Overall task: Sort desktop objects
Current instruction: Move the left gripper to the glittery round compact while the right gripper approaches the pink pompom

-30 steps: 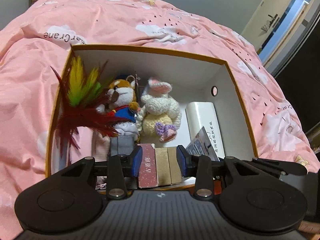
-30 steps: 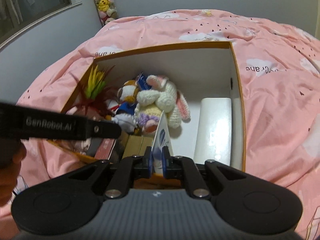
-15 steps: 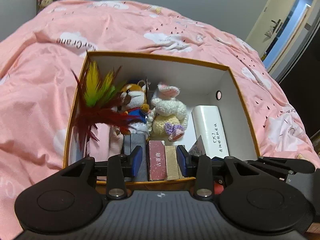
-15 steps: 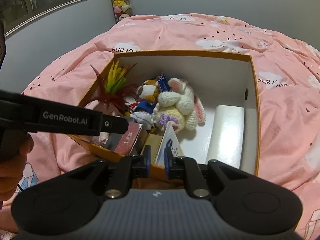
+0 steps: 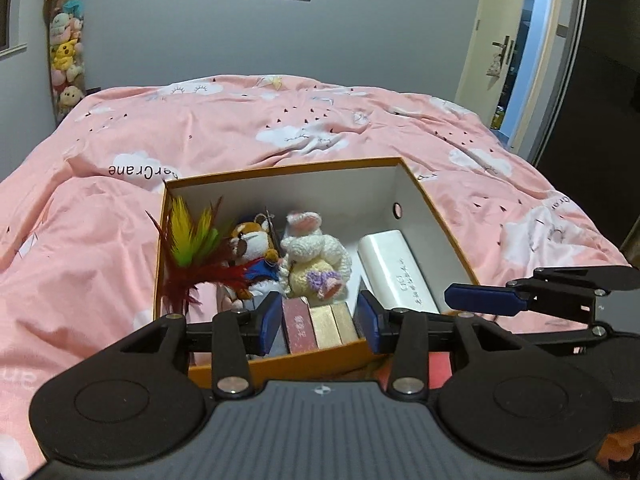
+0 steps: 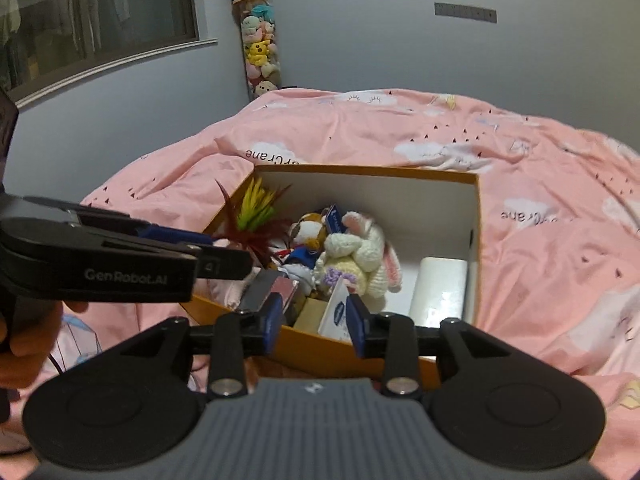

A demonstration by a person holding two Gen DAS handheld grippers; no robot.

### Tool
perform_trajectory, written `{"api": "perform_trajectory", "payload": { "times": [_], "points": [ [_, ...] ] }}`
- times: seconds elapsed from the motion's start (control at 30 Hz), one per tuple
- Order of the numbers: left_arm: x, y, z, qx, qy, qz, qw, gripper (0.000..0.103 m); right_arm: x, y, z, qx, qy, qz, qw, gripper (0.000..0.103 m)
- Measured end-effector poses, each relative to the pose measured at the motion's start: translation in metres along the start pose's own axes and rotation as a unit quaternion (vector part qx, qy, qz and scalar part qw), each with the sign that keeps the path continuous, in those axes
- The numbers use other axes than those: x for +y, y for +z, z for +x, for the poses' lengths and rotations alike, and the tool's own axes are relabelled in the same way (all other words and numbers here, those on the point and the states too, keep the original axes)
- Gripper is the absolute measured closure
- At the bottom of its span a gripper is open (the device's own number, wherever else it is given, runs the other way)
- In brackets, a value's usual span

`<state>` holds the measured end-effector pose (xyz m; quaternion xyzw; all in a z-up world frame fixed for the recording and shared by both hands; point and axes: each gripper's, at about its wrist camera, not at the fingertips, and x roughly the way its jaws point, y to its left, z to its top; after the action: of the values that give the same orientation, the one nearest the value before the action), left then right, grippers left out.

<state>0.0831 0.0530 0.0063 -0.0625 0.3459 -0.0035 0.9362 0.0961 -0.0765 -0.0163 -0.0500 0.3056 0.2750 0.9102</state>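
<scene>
Both wrist cameras look forward and downward over the near rim of the orange box (image 5: 280, 168) (image 6: 360, 171) on the bed, close to it. The left view sits toward the box's left, the right view toward its right; both share the box's interior.

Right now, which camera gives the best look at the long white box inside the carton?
The left wrist view: the long white box shows its whole top with printed writing. The right wrist view shows it blurred by glare, its near end cut off by the carton rim.
</scene>
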Motion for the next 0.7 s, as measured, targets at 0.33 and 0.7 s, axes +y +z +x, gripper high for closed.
{"api": "perform_trajectory", "payload": {
  "times": [0.33,0.7],
  "points": [
    [-0.001,-0.035,-0.011,0.041,-0.006,0.029,0.9987,0.053,-0.002,-0.022,-0.010,0.041,0.005,0.005,0.999,0.056],
    [0.033,-0.079,0.014,0.171,0.027,0.000,0.9849,0.043,-0.012,-0.047,0.009,0.105,-0.047,0.016,0.993,0.048]
  ]
}}
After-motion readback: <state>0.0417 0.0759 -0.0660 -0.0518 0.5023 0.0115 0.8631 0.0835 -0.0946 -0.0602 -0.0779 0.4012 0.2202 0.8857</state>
